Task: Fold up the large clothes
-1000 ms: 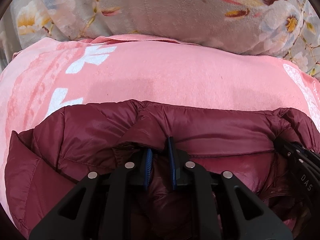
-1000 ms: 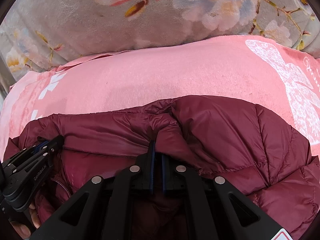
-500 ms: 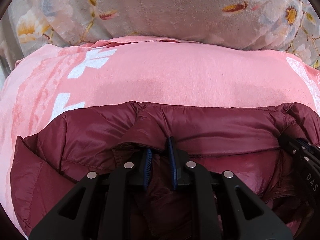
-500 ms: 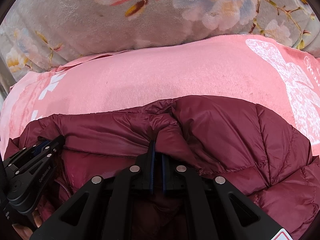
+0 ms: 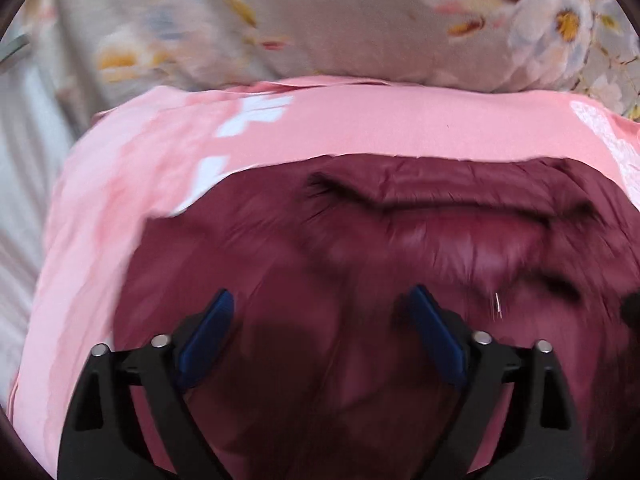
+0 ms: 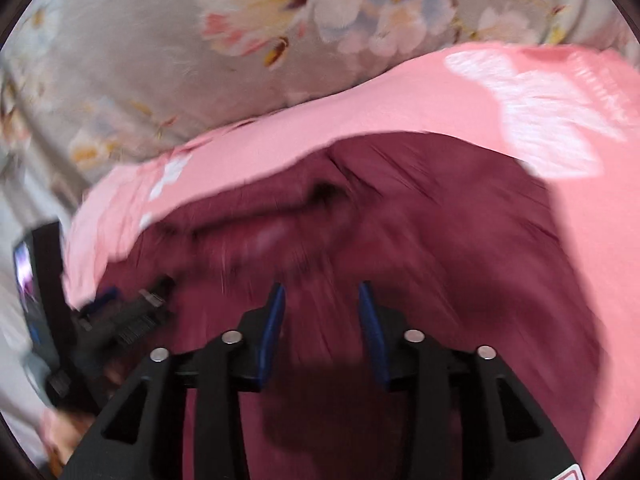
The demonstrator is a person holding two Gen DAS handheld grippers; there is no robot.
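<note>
A maroon puffer jacket (image 5: 400, 248) lies folded on a pink blanket (image 5: 360, 124); it also shows in the right wrist view (image 6: 440, 240). My left gripper (image 5: 320, 300) is open and empty, raised a little above the jacket's near part. My right gripper (image 6: 321, 292) is open and empty above the jacket too. The left gripper's body (image 6: 120, 320) shows at the left of the right wrist view, with a hand below it. Both views are motion-blurred.
The pink blanket (image 6: 400, 104) with white prints lies over a grey floral bedspread (image 5: 360, 20), which also shows in the right wrist view (image 6: 160, 60). A pale striped sheet (image 5: 20, 200) is at the far left.
Both grippers were shut on the jacket's folded edge; both have now opened, let go of it and pulled back and up. The jacket lies flatter.
</note>
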